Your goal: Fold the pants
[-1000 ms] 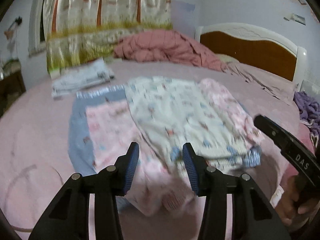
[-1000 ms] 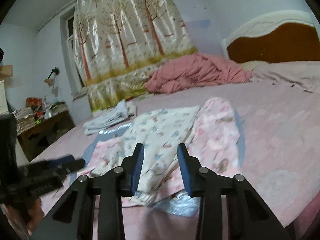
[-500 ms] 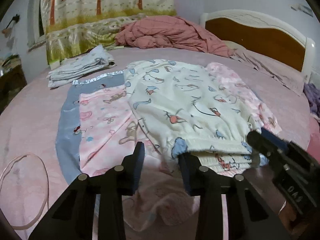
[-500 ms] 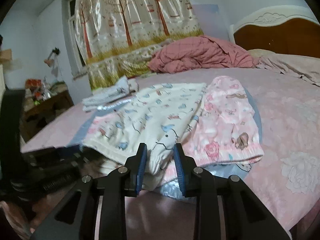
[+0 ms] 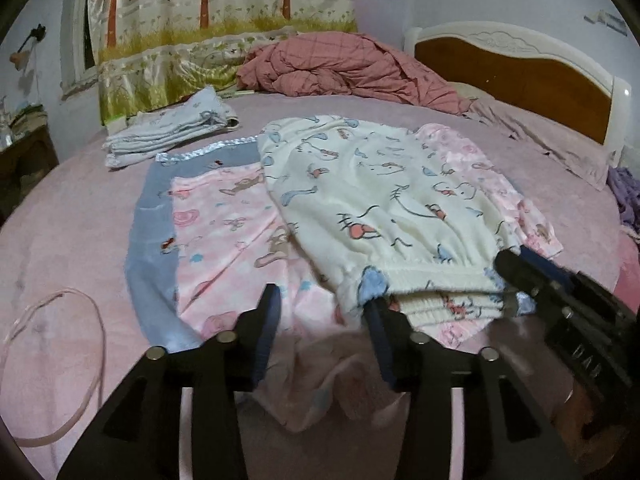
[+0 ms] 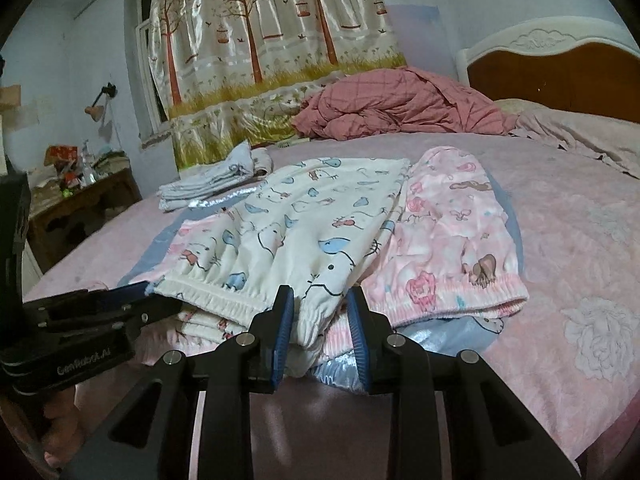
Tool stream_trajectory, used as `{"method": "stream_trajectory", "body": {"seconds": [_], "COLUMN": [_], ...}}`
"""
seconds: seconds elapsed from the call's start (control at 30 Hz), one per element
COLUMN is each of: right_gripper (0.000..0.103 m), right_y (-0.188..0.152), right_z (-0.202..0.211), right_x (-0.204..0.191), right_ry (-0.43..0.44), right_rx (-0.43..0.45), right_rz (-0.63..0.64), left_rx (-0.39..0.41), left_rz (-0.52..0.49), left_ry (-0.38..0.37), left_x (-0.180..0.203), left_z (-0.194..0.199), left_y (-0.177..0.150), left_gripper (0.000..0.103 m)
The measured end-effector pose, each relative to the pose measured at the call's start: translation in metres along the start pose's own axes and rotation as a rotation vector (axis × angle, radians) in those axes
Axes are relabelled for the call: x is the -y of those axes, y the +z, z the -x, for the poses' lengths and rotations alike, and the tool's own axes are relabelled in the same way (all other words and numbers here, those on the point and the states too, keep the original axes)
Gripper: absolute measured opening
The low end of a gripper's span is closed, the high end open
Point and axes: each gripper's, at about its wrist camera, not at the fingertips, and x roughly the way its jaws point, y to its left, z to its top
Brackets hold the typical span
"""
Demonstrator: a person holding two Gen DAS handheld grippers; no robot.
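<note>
White cartoon-print pants lie folded on the bed, on top of pink printed pants and a blue-grey cloth. My left gripper is open and its jaws are opening. Loose pink cloth lies between and under them, and its right finger touches the left end of the white waistband. In the right wrist view my right gripper is shut on the right end of the white pants' waistband, beside the pink pants. The left gripper shows at the left there.
A folded pale stack and a crumpled red quilt lie at the far side of the bed. The headboard is at the right, with purple cloth by the edge. A cord loop lies near left. A cluttered nightstand stands beyond.
Both grippers have sunk toward the near waistband of the white pants. The right jaws narrowed onto its corner. The left jaws narrowed, then widened again.
</note>
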Motion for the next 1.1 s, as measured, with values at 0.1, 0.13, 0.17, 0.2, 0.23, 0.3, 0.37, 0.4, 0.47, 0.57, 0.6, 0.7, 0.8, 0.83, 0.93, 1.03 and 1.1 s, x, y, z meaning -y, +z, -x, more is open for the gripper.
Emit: {"method": "stream_trajectory", "body": {"seconds": [0.1,0.13,0.17,0.2,0.23,0.3,0.37,0.4,0.47,0.57,0.6,0.7,0.8,0.83,0.93,1.03,1.1], "right_gripper": [0.029,0.029,0.029,0.029,0.029,0.029,0.029,0.029,0.029,0.029,0.029,0.029,0.029,0.029,0.036,0.047,0.047], "right_y": [0.004,0.005,0.006,0.007,0.009,0.012,0.018,0.022,0.028,0.042,0.046,0.059,0.065,0.065,0.064,0.065,0.066], "right_z": [0.006,0.008,0.01,0.012,0.013,0.018,0.025,0.029,0.039,0.056,0.06,0.074,0.084,0.088,0.094,0.093,0.089], "right_x": [0.007,0.008,0.01,0.011,0.012,0.015,0.019,0.02,0.023,0.025,0.026,0.025,0.025,0.026,0.028,0.026,0.024], "right_ry": [-0.01,-0.024,-0.037,-0.054,-0.074,-0.097,-0.103,-0.107,-0.117,-0.114,-0.116,-0.102,-0.039,-0.008,0.032,0.019,0.009], "right_rx": [0.013,0.02,0.027,0.034,0.041,0.049,0.06,0.068,0.09,0.126,0.139,0.181,0.224,0.246,0.285,0.302,0.3], "right_rz": [-0.019,-0.02,-0.017,-0.013,-0.006,-0.002,-0.008,-0.008,-0.005,-0.006,-0.005,-0.01,-0.044,-0.07,-0.105,-0.116,-0.129], "left_rx": [0.005,0.012,0.023,0.04,0.054,0.077,0.086,0.09,0.109,0.129,0.128,0.126,0.152,0.157,0.185,0.242,0.278], "left_rz": [0.032,0.044,0.052,0.058,0.059,0.065,0.074,0.079,0.088,0.097,0.1,0.092,0.078,0.086,0.082,0.04,0.018], "left_ry": [-0.003,-0.005,0.0,0.009,0.016,0.017,-0.009,-0.021,-0.043,-0.074,-0.086,-0.092,-0.048,-0.056,-0.085,-0.04,0.023], "left_x": [-0.006,-0.008,-0.009,-0.009,-0.009,-0.007,-0.003,-0.001,0.006,0.016,0.02,0.031,0.034,0.033,0.033,0.04,0.043], "left_z": [0.011,0.015,0.02,0.026,0.03,0.04,0.048,0.053,0.064,0.079,0.083,0.092,0.098,0.1,0.11,0.115,0.113], "left_y": [0.0,0.0,0.001,0.002,0.002,0.005,0.007,0.007,0.008,0.009,0.009,0.011,0.016,0.018,0.025,0.031,0.036], "left_gripper": [0.045,0.045,0.045,0.045,0.045,0.045,0.045,0.045,0.045,0.046,0.046,0.049,0.055,0.061,0.084,0.093,0.096]}}
